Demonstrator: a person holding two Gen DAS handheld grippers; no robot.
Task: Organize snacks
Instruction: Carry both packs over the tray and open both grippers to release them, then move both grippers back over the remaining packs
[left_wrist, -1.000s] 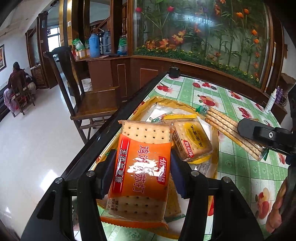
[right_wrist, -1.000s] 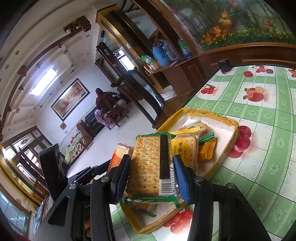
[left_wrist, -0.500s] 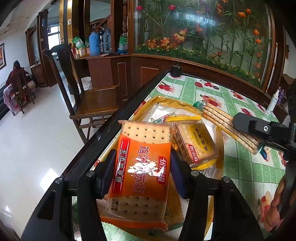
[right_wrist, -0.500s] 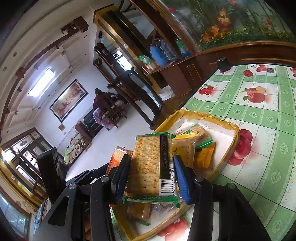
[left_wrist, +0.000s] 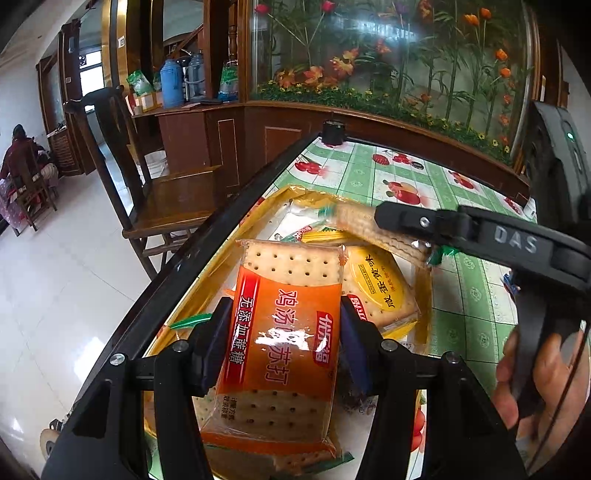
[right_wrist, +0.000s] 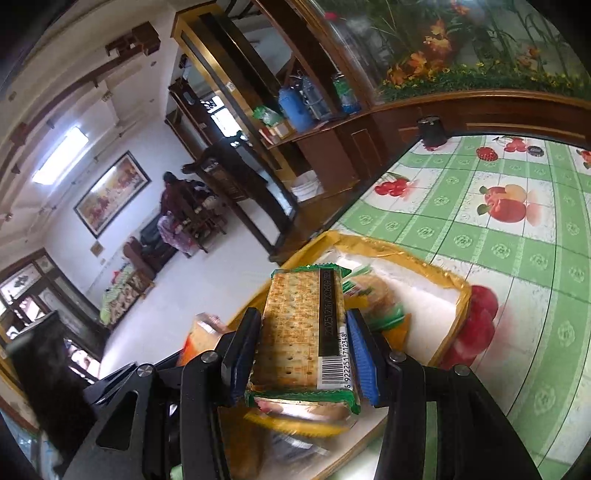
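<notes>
My left gripper (left_wrist: 282, 343) is shut on an orange cracker pack (left_wrist: 284, 332) and holds it over the yellow-rimmed tray (left_wrist: 255, 214). A yellow cracker pack (left_wrist: 380, 288) lies in the tray beside it. My right gripper (right_wrist: 303, 350) is shut on a green-edged cracker pack (right_wrist: 299, 332) above the same tray (right_wrist: 461, 291). In the left wrist view the right gripper (left_wrist: 402, 225) reaches in from the right with that pack (left_wrist: 365, 229) over the tray. The orange pack (right_wrist: 199, 336) shows at the left of the right wrist view.
The tray sits at the left edge of a table with a green fruit-print cloth (left_wrist: 424, 177). A wooden chair (left_wrist: 159, 192) stands beside the table. A small black cup (left_wrist: 333, 132) stands at the table's far corner. A wooden flower-glass cabinet (left_wrist: 388, 74) is behind.
The right gripper has moved left with its pack, from beside the tray to over it. The left gripper has kept the orange pack over the tray, shifting slightly.
</notes>
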